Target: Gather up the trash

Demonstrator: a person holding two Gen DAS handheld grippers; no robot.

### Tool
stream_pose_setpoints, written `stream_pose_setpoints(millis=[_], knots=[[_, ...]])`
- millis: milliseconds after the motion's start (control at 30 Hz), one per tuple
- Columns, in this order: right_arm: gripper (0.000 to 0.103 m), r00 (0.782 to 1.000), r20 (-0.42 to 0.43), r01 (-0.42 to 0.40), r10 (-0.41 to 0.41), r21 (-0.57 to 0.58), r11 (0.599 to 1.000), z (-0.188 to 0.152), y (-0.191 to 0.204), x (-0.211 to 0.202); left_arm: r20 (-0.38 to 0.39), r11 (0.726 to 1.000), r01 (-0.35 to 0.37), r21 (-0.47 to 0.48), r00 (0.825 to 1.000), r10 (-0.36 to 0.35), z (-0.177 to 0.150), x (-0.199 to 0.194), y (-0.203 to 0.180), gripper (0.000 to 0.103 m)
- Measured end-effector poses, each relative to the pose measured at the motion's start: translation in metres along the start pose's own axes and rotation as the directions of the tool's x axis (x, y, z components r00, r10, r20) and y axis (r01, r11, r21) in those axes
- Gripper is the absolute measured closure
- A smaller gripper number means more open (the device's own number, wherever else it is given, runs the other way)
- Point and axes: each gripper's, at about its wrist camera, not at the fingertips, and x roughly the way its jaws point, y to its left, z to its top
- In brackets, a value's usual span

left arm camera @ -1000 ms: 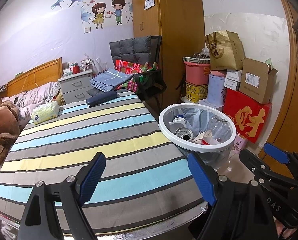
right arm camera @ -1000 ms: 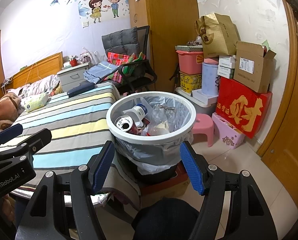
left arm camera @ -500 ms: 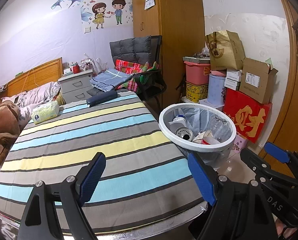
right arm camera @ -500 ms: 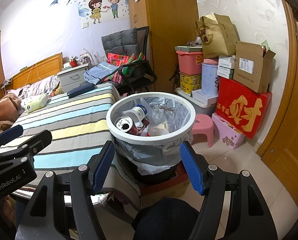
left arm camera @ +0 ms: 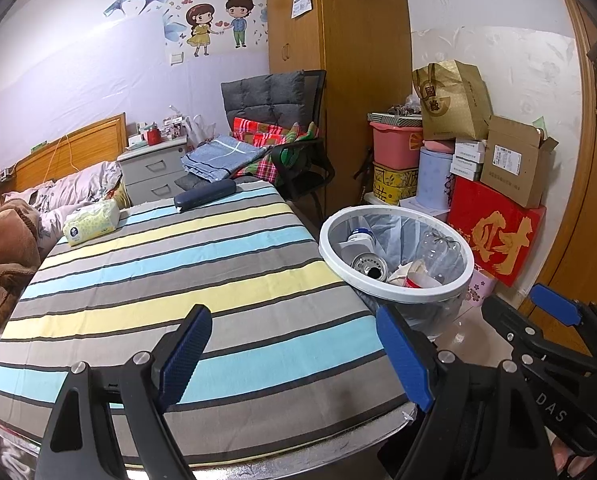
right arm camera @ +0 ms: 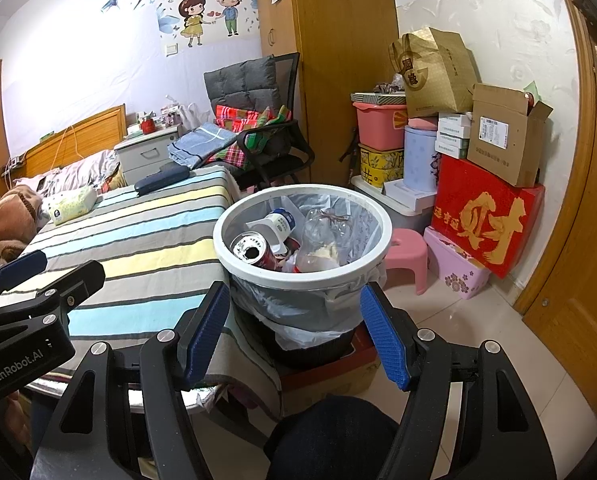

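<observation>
A white-rimmed trash bin (right arm camera: 382, 236) with a plastic liner stands beside the striped table; it also shows in the left wrist view (left arm camera: 330, 252). Inside it lie a red can (right arm camera: 252, 252), a white bottle with a blue cap (right arm camera: 278, 224), a clear plastic bottle (right arm camera: 322, 228) and crumpled paper. My left gripper (left arm camera: 294, 344) is open and empty over the table's near edge. My right gripper (right arm camera: 294, 328) is open and empty, just in front of the bin and a little below its rim.
The striped tablecloth (left arm camera: 158, 264) carries a tissue pack (left arm camera: 92, 222) and a dark blue case (left arm camera: 204, 195) at the far end. Stacked boxes, a red box (right arm camera: 482, 216) and a pink stool (right arm camera: 408, 252) stand to the right. A chair (right arm camera: 258, 128) stands behind.
</observation>
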Motion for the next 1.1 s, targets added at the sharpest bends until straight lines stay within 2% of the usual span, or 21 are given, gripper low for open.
stream_pose_setpoints(millis=[1100], knots=[[0.034, 1.0, -0.003, -0.001, 0.001, -0.005, 1.0, 0.0017, 0.0033, 0.0005, -0.004, 1.0, -0.009, -0.006, 1.0, 0.009, -0.0028, -0.0004, 0.0058, 0.019]])
